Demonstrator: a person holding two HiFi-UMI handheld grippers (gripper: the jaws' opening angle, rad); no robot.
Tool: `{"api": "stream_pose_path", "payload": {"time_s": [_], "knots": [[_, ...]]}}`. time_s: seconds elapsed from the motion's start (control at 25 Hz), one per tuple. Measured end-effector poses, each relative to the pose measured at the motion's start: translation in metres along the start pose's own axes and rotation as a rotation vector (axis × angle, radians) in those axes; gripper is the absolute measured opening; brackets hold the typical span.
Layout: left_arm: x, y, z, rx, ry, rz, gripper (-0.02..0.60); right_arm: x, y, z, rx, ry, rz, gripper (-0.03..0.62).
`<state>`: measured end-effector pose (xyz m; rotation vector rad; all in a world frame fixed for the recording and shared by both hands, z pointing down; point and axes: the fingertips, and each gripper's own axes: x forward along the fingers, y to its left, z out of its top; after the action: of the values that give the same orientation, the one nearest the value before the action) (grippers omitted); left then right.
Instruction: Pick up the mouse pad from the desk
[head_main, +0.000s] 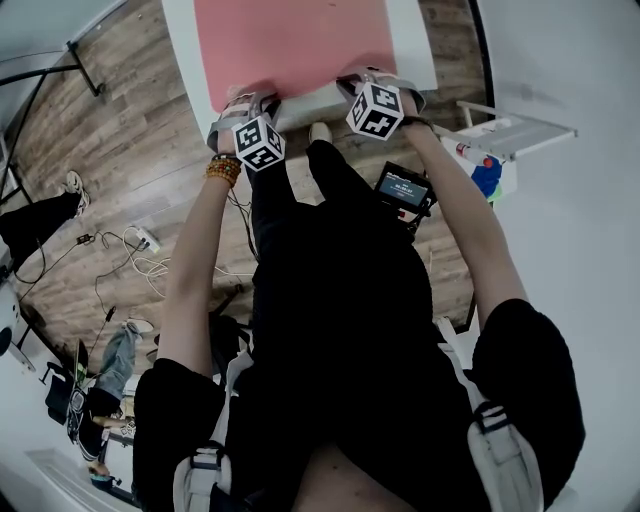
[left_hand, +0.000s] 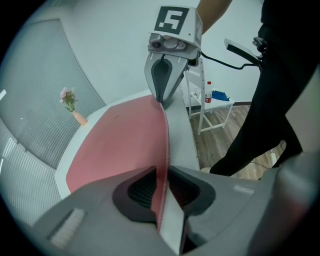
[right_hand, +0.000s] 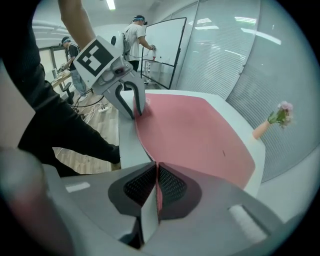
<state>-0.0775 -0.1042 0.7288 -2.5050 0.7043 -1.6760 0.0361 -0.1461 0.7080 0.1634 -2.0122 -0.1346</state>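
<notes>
One mouse pad (head_main: 295, 40); left gripper (head_main: 244, 104); right gripper (head_main: 374, 82)

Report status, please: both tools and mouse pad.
Left tool shut on mouse pad near edge. Right tool shut on same edge. Pad mostly flat on desk. Nothing lies on it.

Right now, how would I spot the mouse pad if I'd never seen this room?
Find the white desk on the wooden floor. Covering most of its top is the mouse pad, a big pink sheet. The left gripper and right gripper pinch its near edge; it is wide and flat, unlike the little flower vase.
</notes>
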Motion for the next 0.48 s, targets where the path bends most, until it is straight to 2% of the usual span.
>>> {"api": "stream_pose_path", "payload": {"time_s": [0.16, 0.36, 0.48], "knots": [[-0.002, 0.004, 0.001, -0.010, 0.006, -0.006, 0.092, 0.001, -0.013, 0.011, -0.061, 0.002, -0.022, 0.035], [-0.008, 0.003, 0.043, -0.041, -0.094, -0.016, 0.109, 0.001, -0.023, 0.013, -0.028, -0.009, -0.020, 0.035], [0.009, 0.011, 0.056, -0.034, -0.063, 0.012, 0.124, 0.004, -0.024, 0.016, -0.032, -0.007, -0.015, 0.035]]}}
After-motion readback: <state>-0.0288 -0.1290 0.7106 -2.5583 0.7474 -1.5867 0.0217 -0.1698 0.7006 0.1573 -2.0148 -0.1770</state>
